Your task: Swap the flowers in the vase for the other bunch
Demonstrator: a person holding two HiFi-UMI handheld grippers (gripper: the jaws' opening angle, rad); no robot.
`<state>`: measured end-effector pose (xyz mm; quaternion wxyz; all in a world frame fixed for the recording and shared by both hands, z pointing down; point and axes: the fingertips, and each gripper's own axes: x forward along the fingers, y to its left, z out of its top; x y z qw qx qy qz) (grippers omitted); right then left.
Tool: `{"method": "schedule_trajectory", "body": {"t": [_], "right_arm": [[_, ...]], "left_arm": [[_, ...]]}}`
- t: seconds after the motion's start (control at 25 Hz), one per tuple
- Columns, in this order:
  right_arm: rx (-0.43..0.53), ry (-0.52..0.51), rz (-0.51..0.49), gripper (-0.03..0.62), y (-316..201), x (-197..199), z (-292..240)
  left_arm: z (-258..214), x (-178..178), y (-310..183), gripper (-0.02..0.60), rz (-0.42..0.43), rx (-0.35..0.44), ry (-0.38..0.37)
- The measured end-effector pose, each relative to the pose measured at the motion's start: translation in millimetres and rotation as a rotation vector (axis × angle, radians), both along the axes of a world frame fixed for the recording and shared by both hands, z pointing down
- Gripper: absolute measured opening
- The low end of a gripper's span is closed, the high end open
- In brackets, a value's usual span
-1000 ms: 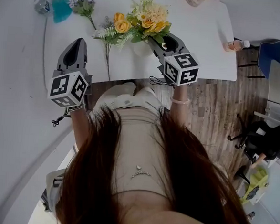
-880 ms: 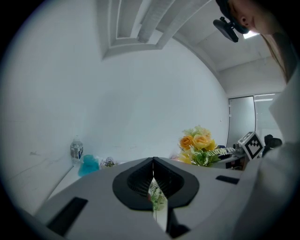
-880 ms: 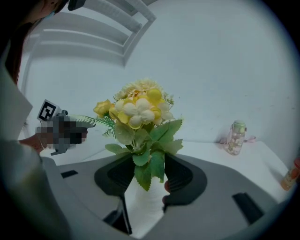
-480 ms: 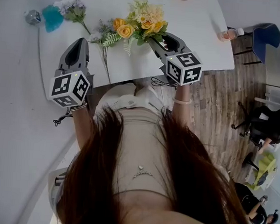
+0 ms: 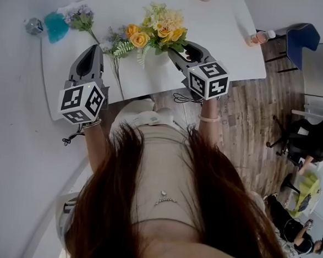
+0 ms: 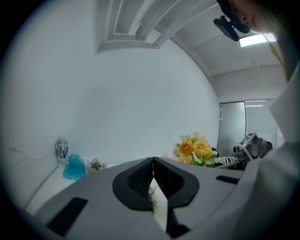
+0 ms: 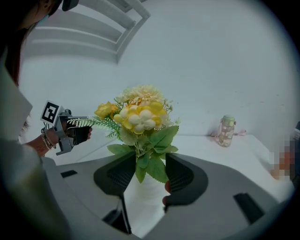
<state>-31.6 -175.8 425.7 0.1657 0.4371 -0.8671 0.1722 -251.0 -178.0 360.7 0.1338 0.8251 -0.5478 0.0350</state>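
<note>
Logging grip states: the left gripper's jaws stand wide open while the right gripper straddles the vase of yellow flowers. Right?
No: the jaws of the left gripper are shut, as the left gripper view shows. The right gripper does straddle the vase of yellow flowers, jaws just opening.

— Where could a gripper have passed on that table [image 5: 228, 47]?
— I saw bare top to the right of the vase [image 7: 143, 194], out to the pink bottle [image 5: 260, 35] at the edge.
— And to the left?
— Crowded. A rose bunch [image 5: 136, 38] lay just beside the vase, its stem running toward the near edge. A purple bunch [image 5: 80, 16], a teal thing [image 5: 54, 24] and a water bottle [image 6: 61, 149] filled the far corner. The vase itself stood between my right gripper's [image 7: 150, 158] jaws, which had just been opening.
</note>
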Motion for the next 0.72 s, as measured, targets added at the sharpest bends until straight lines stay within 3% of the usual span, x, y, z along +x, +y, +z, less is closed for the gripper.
{"method": "schedule_trajectory", "body": {"t": [0.72], "right_arm": [[-0.004, 0.019, -0.043, 0.181, 20.7, 23.8, -5.2]], "left_arm": [[-14.9, 25.0, 40.7, 0.005, -0.066, -0.007, -0.008]]}}
